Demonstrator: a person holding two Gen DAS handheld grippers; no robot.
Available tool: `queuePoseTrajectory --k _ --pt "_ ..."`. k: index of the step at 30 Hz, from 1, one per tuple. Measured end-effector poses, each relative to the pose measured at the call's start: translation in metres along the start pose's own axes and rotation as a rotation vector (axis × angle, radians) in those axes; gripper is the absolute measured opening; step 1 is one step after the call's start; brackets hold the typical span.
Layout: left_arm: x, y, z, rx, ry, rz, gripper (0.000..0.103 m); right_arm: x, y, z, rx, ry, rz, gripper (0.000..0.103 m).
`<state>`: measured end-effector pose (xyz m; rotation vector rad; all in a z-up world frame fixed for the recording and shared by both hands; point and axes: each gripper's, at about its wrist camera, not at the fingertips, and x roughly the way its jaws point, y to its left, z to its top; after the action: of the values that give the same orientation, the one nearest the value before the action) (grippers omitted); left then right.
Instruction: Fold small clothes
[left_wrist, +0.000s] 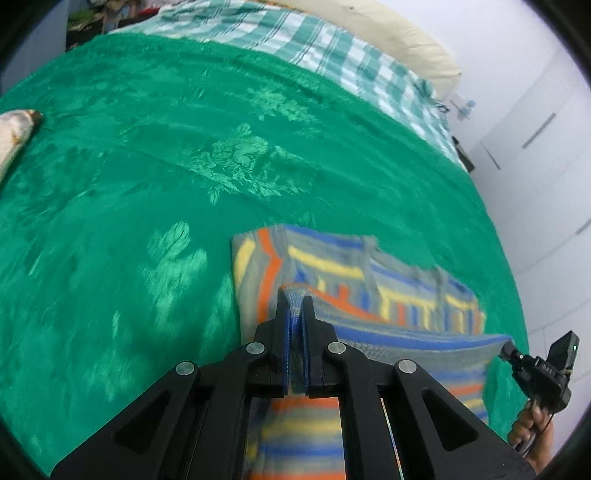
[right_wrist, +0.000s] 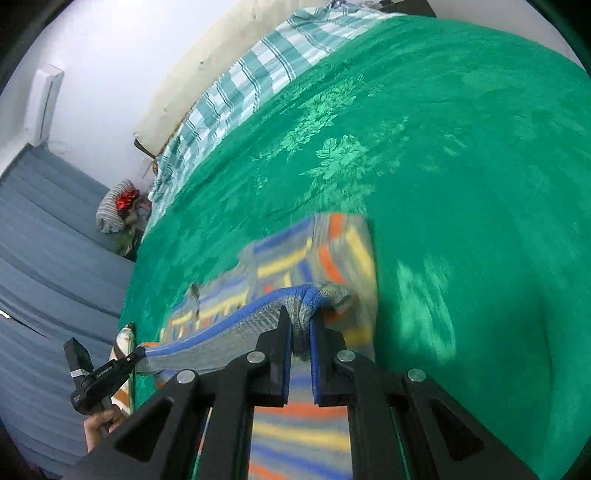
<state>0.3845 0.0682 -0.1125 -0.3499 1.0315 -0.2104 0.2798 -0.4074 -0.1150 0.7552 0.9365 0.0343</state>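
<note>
A small striped garment (left_wrist: 332, 273) in grey, blue, yellow and orange lies partly on the green bedspread (left_wrist: 147, 166). My left gripper (left_wrist: 295, 306) is shut on one corner of its blue-edged hem, lifted off the bed. The hem stretches taut to the right, where my right gripper (left_wrist: 504, 349) pinches the other corner. In the right wrist view the right gripper (right_wrist: 301, 321) is shut on a bunched hem corner of the garment (right_wrist: 295, 258), and the left gripper (right_wrist: 138, 352) holds the far end at lower left. The lower part of the garment hangs under both tools.
A green-and-white checked cloth (left_wrist: 295, 40) and a cream pillow (left_wrist: 406, 40) lie along the bed's far side. A pale object (left_wrist: 16, 129) sits at the bed's left edge. White cupboards (left_wrist: 535, 147) stand to the right. Blue curtains (right_wrist: 44, 258) and a bundle (right_wrist: 118, 206) flank the bed.
</note>
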Motion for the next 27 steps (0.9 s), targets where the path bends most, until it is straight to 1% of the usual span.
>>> queuePoseTrajectory --k 3,6,9,10,11,12,13,14,15,16,17,18,19,20,22,24,25,27 --pt "0.029 0.006 0.014 -0.017 0.021 0.012 0.003 0.028 -0.004 0.019 0.003 0.022 -0.013 0.008" --pt "0.048 0.007 0.023 -0.014 0.040 0.013 0.003 0.052 -0.013 0.032 0.021 0.045 -0.005 0.008" --pt "0.066 0.006 0.033 -0.012 0.073 0.024 0.009 0.065 -0.025 0.039 0.051 0.056 0.024 0.009" --pt "0.070 0.009 0.041 -0.039 0.070 0.026 0.017 0.068 -0.028 0.041 0.073 0.054 0.043 0.010" --pt "0.072 0.013 0.048 -0.070 0.057 0.016 0.029 0.069 -0.032 0.042 0.095 0.050 0.062 0.012" --pt "0.071 0.016 0.054 -0.101 0.034 -0.001 0.036 0.070 -0.036 0.046 0.132 0.031 0.094 0.014" --pt "0.068 0.020 0.059 -0.131 0.004 -0.012 0.047 0.070 -0.038 0.047 0.151 0.018 0.106 0.016" --pt "0.063 0.025 0.068 -0.175 -0.044 -0.022 0.051 0.068 -0.041 0.051 0.190 -0.014 0.134 0.021" --pt "0.059 0.028 0.073 -0.201 -0.069 -0.033 0.053 0.066 -0.042 0.054 0.204 -0.041 0.144 0.026" --pt "0.055 0.030 0.078 -0.223 -0.087 -0.041 0.058 0.062 -0.041 0.057 0.211 -0.068 0.146 0.026" --pt "0.049 0.034 0.083 -0.245 -0.108 -0.049 0.060 0.056 -0.040 0.061 0.206 -0.096 0.135 0.026" --pt "0.044 0.034 0.084 -0.246 -0.114 -0.052 0.061 0.052 -0.038 0.063 0.193 -0.101 0.127 0.027" --pt "0.038 0.034 0.083 -0.233 -0.119 -0.060 0.065 0.048 -0.036 0.064 0.174 -0.100 0.122 0.027" --pt "0.029 0.030 0.079 -0.182 -0.116 -0.068 0.070 0.042 -0.032 0.063 0.140 -0.095 0.112 0.027" --pt "0.021 0.022 0.069 -0.082 -0.090 -0.064 0.073 0.033 -0.027 0.060 0.096 -0.086 0.084 0.030" --pt "0.009 0.011 0.045 0.045 -0.044 -0.085 0.074 0.022 -0.022 0.052 0.056 -0.069 0.068 0.032" --pt "0.004 0.004 0.031 0.103 -0.012 -0.117 0.074 0.018 -0.018 0.046 0.034 -0.054 0.064 0.032" --pt "-0.001 -0.005 0.006 0.184 0.064 -0.215 0.075 0.013 -0.013 0.034 0.001 -0.023 0.075 0.032"
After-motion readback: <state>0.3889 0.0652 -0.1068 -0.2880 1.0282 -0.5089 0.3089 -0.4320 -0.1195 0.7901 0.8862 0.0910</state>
